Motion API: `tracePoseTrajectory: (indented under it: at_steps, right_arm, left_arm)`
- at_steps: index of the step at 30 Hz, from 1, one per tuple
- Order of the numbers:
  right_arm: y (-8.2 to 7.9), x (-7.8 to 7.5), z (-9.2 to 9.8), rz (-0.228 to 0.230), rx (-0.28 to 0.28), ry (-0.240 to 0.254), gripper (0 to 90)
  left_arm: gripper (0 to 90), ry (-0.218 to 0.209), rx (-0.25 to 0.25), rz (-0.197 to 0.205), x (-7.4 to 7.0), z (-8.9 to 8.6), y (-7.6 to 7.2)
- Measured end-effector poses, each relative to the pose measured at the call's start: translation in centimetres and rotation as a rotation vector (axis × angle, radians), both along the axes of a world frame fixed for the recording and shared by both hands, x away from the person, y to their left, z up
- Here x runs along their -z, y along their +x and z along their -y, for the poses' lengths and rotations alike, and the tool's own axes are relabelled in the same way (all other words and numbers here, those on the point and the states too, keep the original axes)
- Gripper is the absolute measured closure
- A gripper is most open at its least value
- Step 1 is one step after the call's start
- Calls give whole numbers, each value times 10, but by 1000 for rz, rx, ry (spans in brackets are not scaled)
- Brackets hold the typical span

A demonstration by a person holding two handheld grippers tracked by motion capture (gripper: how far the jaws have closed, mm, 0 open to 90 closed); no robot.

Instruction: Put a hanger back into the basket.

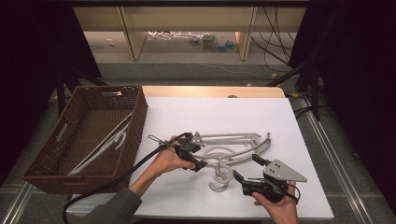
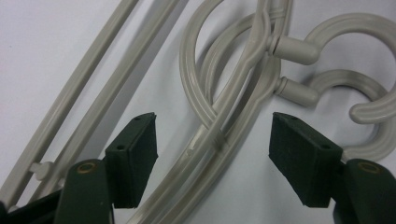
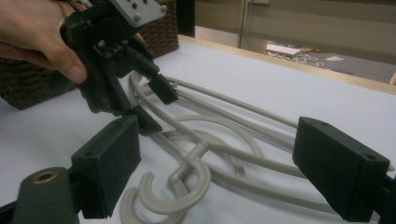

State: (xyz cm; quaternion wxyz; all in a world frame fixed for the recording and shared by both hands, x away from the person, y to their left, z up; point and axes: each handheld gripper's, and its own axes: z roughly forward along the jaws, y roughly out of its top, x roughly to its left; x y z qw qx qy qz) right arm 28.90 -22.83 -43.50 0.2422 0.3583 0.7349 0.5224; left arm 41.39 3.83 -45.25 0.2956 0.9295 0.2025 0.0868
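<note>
Left gripper [image 2: 212,158] open astride hangers [image 2: 219,135], pads clear; right gripper [image 3: 217,172] open; hanger ends cut off.

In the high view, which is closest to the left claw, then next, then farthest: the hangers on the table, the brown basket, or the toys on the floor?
From the left claw:
1. Hangers on the table: right under it, mid-table.
2. Brown basket: to its left, at the table's edge.
3. Toys on the floor: far beyond the table, at the top.
</note>
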Motion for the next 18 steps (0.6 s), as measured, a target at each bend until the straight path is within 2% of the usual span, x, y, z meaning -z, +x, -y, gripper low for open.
tracePoseTrajectory:
  at_steps: [2, 4, 5, 8, 9, 11, 15, 16, 18]
  right_arm:
    - [0, 0, 0, 7, 7, 6, 160]
    - [0, 0, 1, -7, 3, -5, 160]
    - [0, 0, 1, -12, 1, -8, 160]
    - [0, 0, 0, 12, 12, 0, 170]
    - [0, -1, 1, 5, 8, 0, 170]
    - [0, 0, 1, 5, 11, 1, 170]
    - [0, -1, 1, 7, 11, 1, 171]
    - [0, -1, 1, 6, 11, 0, 171]
    - [0, -1, 1, 5, 10, 1, 171]
  left_arm:
    - [343, 11, -1, -13, 5, 0, 2]
    - [360, 39, 14, 3, 5, -1, 4]
    - [377, 30, 11, 10, 6, -2, 5]
    - [426, 0, 22, 6, 8, -1, 5]
    - [430, 7, 26, 8, 10, 0, 5]
    - [439, 45, 54, 19, 11, -1, 6]
    - [483, 28, 51, 12, 16, 0, 5]
    - [501, 28, 64, 13, 17, 1, 5]
    - [546, 6, 63, -1, 17, 1, 4]
